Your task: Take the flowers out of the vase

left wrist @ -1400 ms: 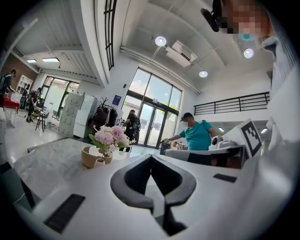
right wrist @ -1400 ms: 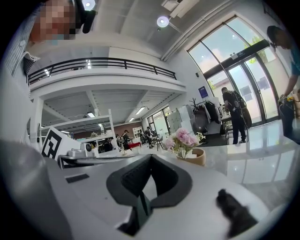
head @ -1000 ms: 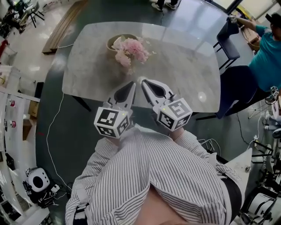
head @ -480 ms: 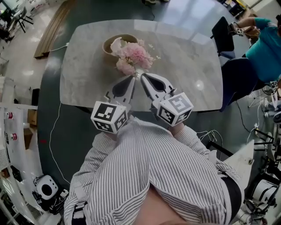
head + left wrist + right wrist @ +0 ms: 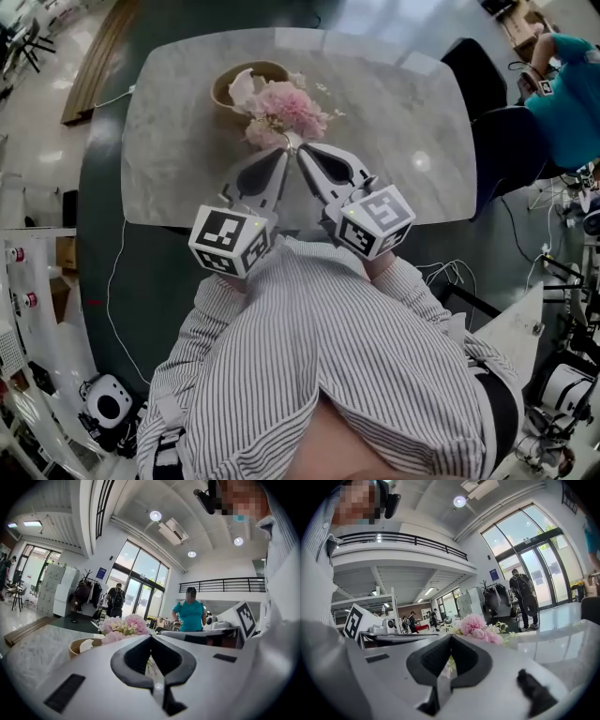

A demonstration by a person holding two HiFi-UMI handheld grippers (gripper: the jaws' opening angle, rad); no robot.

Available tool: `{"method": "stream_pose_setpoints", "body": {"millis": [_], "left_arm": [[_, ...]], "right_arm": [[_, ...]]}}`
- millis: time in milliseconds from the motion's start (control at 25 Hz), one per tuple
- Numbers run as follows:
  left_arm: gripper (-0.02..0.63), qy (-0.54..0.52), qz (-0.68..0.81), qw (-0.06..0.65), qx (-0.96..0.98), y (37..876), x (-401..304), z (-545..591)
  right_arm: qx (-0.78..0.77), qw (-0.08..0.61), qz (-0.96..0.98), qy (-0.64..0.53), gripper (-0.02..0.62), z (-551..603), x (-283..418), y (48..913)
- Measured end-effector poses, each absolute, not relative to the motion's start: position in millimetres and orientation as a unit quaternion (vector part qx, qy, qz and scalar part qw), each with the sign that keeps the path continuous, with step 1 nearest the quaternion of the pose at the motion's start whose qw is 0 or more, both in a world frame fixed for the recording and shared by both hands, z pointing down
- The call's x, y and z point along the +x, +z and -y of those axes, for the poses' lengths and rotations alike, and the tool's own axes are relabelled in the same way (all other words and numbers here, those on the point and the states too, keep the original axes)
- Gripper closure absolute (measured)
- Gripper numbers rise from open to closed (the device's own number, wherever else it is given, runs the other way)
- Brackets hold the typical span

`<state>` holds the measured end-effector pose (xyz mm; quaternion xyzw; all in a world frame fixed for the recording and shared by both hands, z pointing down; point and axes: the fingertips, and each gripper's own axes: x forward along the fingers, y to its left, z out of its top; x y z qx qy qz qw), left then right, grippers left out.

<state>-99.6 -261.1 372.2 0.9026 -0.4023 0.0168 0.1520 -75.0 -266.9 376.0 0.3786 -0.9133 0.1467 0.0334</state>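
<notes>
A bunch of pink flowers (image 5: 286, 108) stands at the far middle of the marble table (image 5: 169, 159); the blooms hide the vase from above. My left gripper (image 5: 279, 154) and right gripper (image 5: 302, 150) lie side by side, tips almost together just short of the bouquet. Both are shut with nothing between the fingers. In the left gripper view the flowers (image 5: 123, 624) rise just past my left gripper (image 5: 151, 637). The right gripper view shows the same flowers (image 5: 476, 624) beyond my right gripper (image 5: 451, 636).
A tan bowl (image 5: 246, 82) holding something white sits just left of and behind the flowers, also seen as the bowl (image 5: 83, 647). A person in a teal shirt (image 5: 567, 89) and a dark chair (image 5: 473, 70) are at the table's far right. Cables (image 5: 111, 272) lie on the floor.
Both grippers have moved forward over the table edge toward the flowers, their tips now close to the bouquet. Both stayed shut.
</notes>
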Motion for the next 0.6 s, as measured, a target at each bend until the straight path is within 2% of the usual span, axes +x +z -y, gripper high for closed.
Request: {"method": "stream_pose_setpoints", "body": {"millis": [600], "left_arm": [[0.594,-0.004,0.421,0.151,0.895,360,-86,267]], "right_arm": [[0.347,0.04,0.926,0.144,0.58,268,-66,369]]}}
